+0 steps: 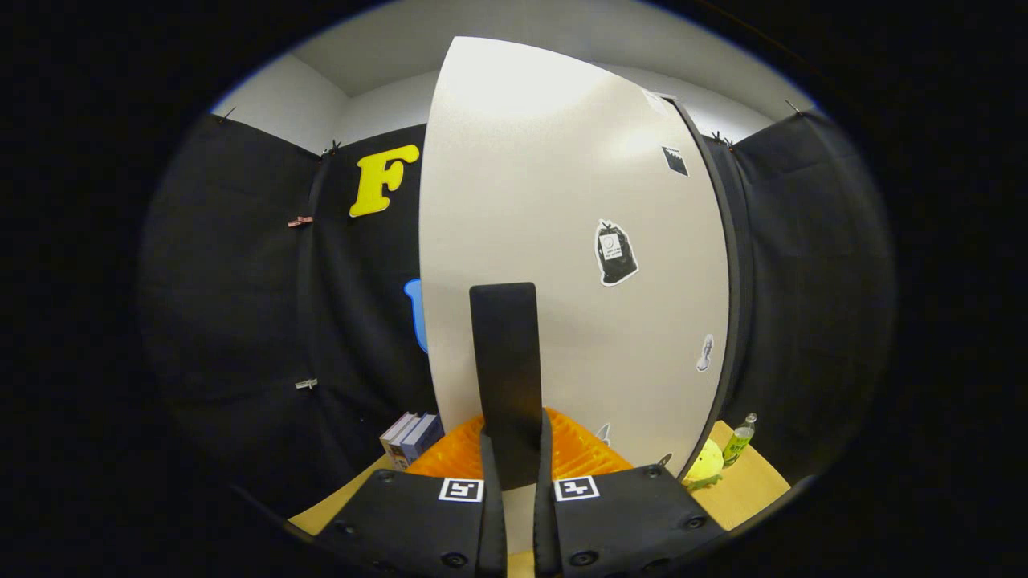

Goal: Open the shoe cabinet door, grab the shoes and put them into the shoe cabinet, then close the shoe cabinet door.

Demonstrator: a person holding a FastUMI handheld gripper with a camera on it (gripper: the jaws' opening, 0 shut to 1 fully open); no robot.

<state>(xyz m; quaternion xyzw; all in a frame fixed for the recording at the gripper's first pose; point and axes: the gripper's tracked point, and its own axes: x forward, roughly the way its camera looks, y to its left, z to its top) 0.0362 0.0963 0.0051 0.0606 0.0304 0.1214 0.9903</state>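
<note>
Clamping flat black handle (504,361) between jaws | smooth white cabinet door (594,177) curved

My gripper (514,461) shows two broad, flat, angular finger blocks. Each carries a small square white tag with a black pattern at its inner top corner, and round screw heads sit along the lower faces and outer corners.
</note>
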